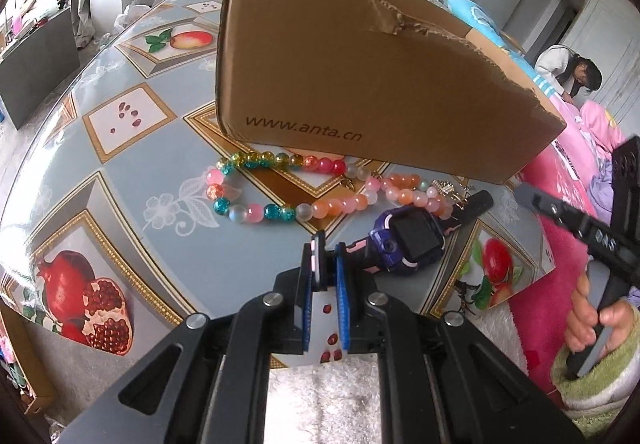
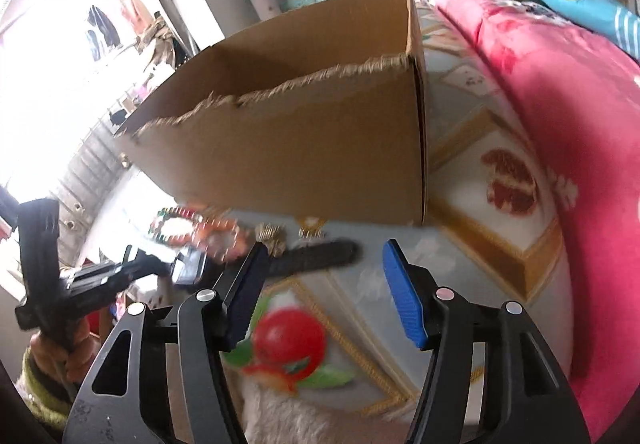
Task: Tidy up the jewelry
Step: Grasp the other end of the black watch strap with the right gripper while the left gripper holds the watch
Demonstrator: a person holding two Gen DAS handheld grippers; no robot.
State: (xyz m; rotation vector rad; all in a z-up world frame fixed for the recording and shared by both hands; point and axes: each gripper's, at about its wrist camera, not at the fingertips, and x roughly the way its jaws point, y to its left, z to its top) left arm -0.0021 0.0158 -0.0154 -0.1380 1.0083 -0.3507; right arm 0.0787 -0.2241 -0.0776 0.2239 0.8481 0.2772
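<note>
A purple and pink smartwatch point(image 1: 412, 240) lies on the fruit-patterned table point(image 1: 132, 180), its black strap end point(image 1: 476, 204) pointing right. My left gripper point(image 1: 324, 264) is shut on the watch's near pink strap, which stands up between the blue pads. Beyond it lie a multicoloured bead bracelet point(image 1: 256, 180) and a pink-orange bead string point(image 1: 400, 192), both close to the cardboard box point(image 1: 360, 84). In the blurred right wrist view my right gripper point(image 2: 324, 248) stands open above the table with nothing between its fingers; the black strap point(image 2: 316, 256) lies just beyond its tips.
The open-topped box point(image 2: 300, 148) has torn edges and fills the table's middle. A pink blanket point(image 2: 560, 124) borders the table on the right. A hand point(image 1: 588, 320) holds the right gripper's handle. A person point(image 1: 568, 72) bends over at the far right.
</note>
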